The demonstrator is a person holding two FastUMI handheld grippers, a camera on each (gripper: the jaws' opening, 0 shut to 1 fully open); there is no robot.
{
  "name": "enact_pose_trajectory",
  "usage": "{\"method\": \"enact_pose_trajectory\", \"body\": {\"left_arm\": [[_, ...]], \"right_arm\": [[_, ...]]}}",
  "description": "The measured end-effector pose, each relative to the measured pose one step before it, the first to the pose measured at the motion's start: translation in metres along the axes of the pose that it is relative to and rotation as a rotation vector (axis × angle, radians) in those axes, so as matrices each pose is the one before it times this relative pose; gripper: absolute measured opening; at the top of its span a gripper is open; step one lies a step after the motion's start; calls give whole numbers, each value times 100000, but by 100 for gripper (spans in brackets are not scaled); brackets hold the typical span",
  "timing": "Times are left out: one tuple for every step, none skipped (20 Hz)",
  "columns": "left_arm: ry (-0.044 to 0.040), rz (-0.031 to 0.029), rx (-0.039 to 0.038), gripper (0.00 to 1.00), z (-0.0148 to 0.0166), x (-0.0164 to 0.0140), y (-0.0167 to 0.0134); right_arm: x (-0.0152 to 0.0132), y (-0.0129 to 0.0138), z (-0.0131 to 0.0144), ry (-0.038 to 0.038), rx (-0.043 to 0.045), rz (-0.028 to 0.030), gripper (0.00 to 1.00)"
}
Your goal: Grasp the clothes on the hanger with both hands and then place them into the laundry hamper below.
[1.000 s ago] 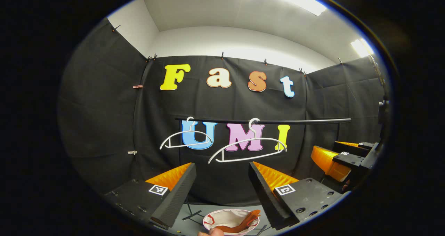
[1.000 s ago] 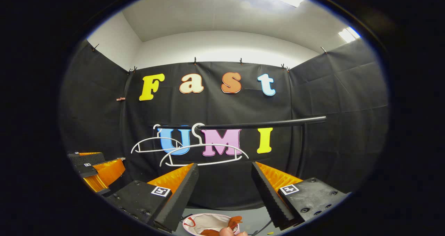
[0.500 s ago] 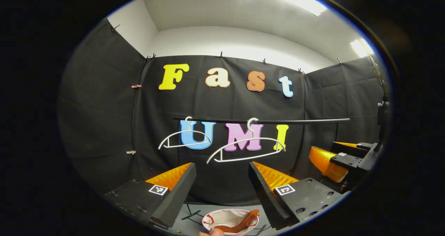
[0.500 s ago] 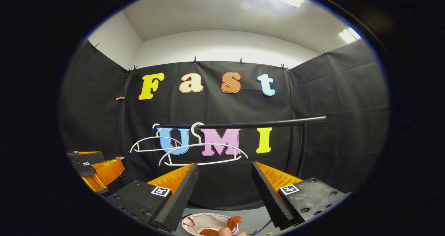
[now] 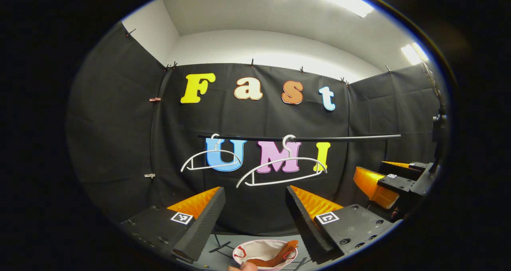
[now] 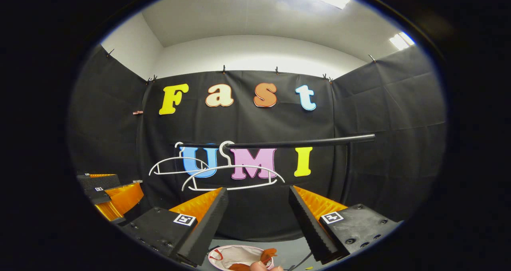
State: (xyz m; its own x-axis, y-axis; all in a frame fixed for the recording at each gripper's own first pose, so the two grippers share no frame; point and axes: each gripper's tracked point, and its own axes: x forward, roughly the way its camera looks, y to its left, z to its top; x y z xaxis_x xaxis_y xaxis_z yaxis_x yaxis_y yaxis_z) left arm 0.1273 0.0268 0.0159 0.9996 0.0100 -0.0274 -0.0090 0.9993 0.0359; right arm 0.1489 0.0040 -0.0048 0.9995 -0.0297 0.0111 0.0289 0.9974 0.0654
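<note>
Fingers of the left gripper (image 5: 255,219) are standing wide apart with nothing between them, pointing toward the black back wall of the booth. Below that gap, a white laundry hamper (image 5: 255,248) is sitting on the grey floor, and an orange garment (image 5: 279,255) is lying inside it against its right rim. A fingertip (image 5: 243,267) is poking in at the bottom edge in front of the hamper. Farther out, two white hangers (image 5: 279,171) are hanging bare on a black rail (image 5: 339,138), one left and one nearer the middle. Off to the right, the right gripper (image 5: 383,183) is showing at the side.

In the right gripper view, the right gripper (image 6: 257,221) is likewise holding its fingers spread with nothing gripped. The hamper (image 6: 227,253) is lying low between them with the orange garment (image 6: 268,254) in it, and the hangers (image 6: 233,177) are hanging from the rail (image 6: 319,142) beyond. The left gripper (image 6: 115,197) is appearing at the left.
</note>
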Motion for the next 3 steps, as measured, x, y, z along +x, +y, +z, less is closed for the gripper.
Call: {"method": "enact_pose_trajectory", "body": {"left_arm": [[-262, -82, 122, 94, 112, 15, -23], [-233, -197, 20, 96, -6, 2, -20], [-126, -224, -35, 96, 37, -11, -67]], "right_arm": [[-11, -45, 33, -71, -135, 107, 98], [79, -18, 74, -141, -292, -28, 98], [-1, -17, 106, -319, -295, -20, 98]]}}
